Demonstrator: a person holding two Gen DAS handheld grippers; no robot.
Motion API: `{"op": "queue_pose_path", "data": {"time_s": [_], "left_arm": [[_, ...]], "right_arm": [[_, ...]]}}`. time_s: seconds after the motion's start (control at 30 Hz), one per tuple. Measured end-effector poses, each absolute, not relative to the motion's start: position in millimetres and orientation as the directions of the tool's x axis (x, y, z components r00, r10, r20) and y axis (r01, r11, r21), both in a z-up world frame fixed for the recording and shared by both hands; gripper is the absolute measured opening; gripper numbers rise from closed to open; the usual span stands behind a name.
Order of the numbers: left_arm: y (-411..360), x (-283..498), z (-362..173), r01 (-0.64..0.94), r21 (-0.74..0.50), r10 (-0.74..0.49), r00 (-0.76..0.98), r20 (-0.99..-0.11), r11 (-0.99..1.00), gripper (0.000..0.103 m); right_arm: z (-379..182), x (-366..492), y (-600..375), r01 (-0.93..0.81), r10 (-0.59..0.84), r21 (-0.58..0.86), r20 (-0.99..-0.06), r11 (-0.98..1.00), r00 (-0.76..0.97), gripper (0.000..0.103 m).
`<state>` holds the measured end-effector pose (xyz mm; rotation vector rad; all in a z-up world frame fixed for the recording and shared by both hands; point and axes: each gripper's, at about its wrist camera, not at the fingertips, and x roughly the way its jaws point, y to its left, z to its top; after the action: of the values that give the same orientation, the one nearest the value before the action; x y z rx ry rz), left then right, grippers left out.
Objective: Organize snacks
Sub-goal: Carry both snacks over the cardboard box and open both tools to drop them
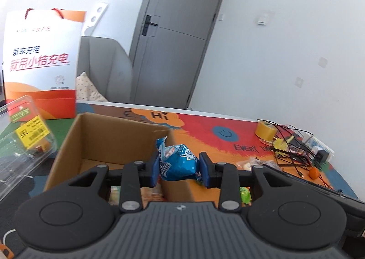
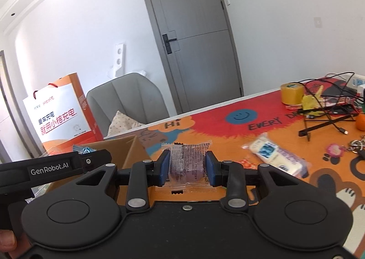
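Colourful table mat (image 2: pixel 228 126) under left gripper (image 1: pixel 178 168) pinching blue snack packet (image 1: pixel 180 163), right gripper (image 2: pixel 187 168) pinching clear-wrapped purple snack (image 2: pixel 186 163).

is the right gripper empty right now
No, the right gripper is shut on a clear-wrapped purple snack, pinched between its blue pads above the colourful table mat.

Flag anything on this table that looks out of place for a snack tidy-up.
A tangle of black cables with a roll of yellow tape clutters the table's far right end. None of it is snack food. One white wrapped snack lies loose and askew on the mat.
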<state>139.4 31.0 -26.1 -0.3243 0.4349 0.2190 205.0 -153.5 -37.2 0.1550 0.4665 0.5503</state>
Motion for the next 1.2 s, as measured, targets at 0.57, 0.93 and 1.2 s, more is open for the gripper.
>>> {"op": "queue_pose_path", "data": {"time_s": [0.57, 0.93, 1.2], "left_arm": [[101.5, 137.7, -31.9, -0.386, -0.303, 0.205, 0.847, -0.490, 0.871, 0.037], [129.8, 125.4, -17.1, -0.435, -0.332, 0.250, 0.843, -0.476, 0.837, 0.052], [151.9, 115.8, -13.4, -0.481, -0.343, 0.291, 0.828, -0.479, 0.806, 0.060]], "right_arm": [[-30.4, 215.2, -89.4, -0.544, 0.603, 0.263, -0.395, 0.797, 0.693, 0.034], [-22.0, 221.1, -51.8, -0.597, 0.648, 0.262, -0.403, 0.758, 0.646, 0.034], [-17.8, 221.9, -23.1, -0.632, 0.679, 0.270, -0.421, 0.727, 0.601, 0.034]]}}
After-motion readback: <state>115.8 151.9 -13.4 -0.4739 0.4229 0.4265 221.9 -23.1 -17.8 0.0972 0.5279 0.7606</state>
